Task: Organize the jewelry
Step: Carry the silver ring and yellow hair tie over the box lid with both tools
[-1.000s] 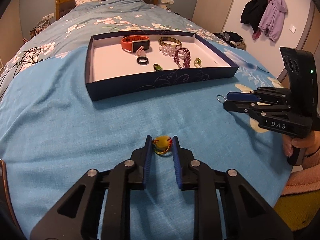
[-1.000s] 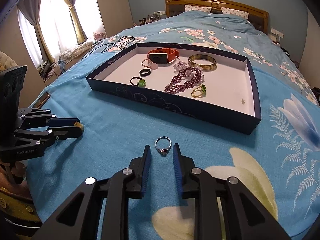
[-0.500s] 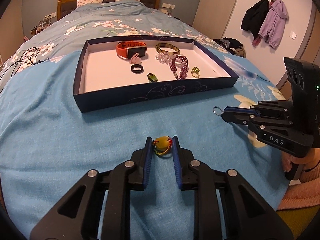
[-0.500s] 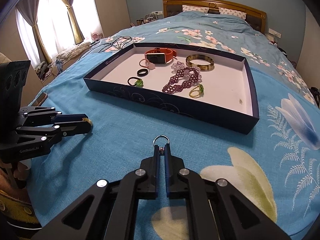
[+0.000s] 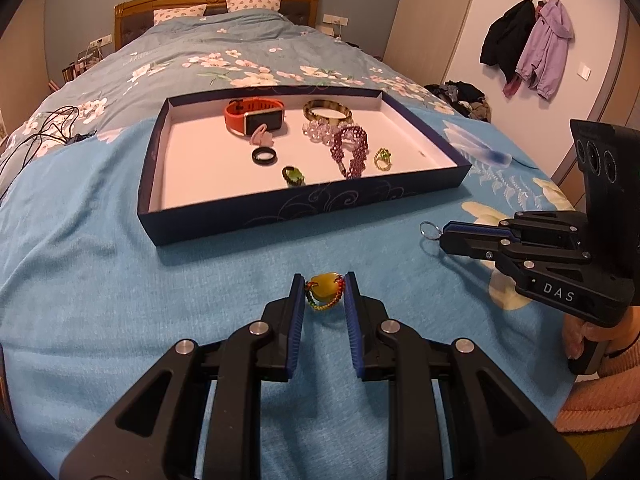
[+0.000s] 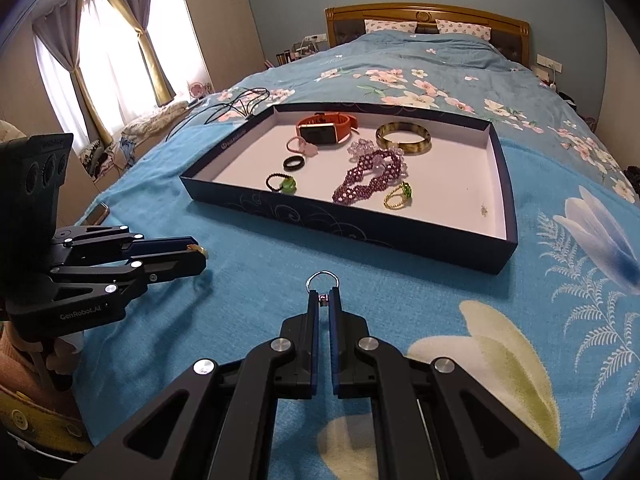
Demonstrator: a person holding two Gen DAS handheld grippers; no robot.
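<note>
While both grippers hover over the blue blanket (image 5: 120, 280), each carries one piece, presumably bound for the tray (image 5: 304, 208) at 12 o'clock, where a watch (image 5: 256, 118), bangle (image 5: 328, 110) and purple bracelet (image 5: 352, 148) already lie. Left gripper (image 5: 323, 294): jaws partly closed, pinching yellow-stone ring (image 5: 325, 286) between the pads. Right gripper (image 6: 323, 302): jaws nearly shut, clamping silver ring (image 6: 322, 280) by its setting, band protruding forward.
</note>
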